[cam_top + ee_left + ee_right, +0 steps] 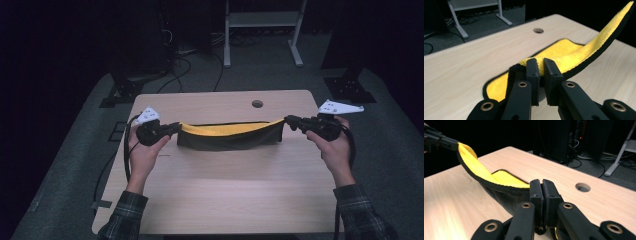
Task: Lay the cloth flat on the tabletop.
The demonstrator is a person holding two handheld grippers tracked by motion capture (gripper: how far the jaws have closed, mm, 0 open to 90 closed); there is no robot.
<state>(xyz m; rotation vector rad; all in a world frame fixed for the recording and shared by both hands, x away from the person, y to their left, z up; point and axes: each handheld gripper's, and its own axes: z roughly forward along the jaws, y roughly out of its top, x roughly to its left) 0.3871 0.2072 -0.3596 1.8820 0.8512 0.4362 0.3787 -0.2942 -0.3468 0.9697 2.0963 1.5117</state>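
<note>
We are looking down on a pale wooden bench (pixel 225 195) where two hands are holding a cloth (pixel 227 136), yellow inside and black outside, stretched between them. The left gripper (pixel 172 129) is pinching the cloth's left corner, its fingers (pixel 533 71) closing on the yellow fold. The right gripper (pixel 290 120) is clamping the opposite corner, fingers (pixel 535 192) pressed together on the edge. The cloth is sagging in the middle, its lower part resting on the bench near a round hole (pixel 257 104).
</note>
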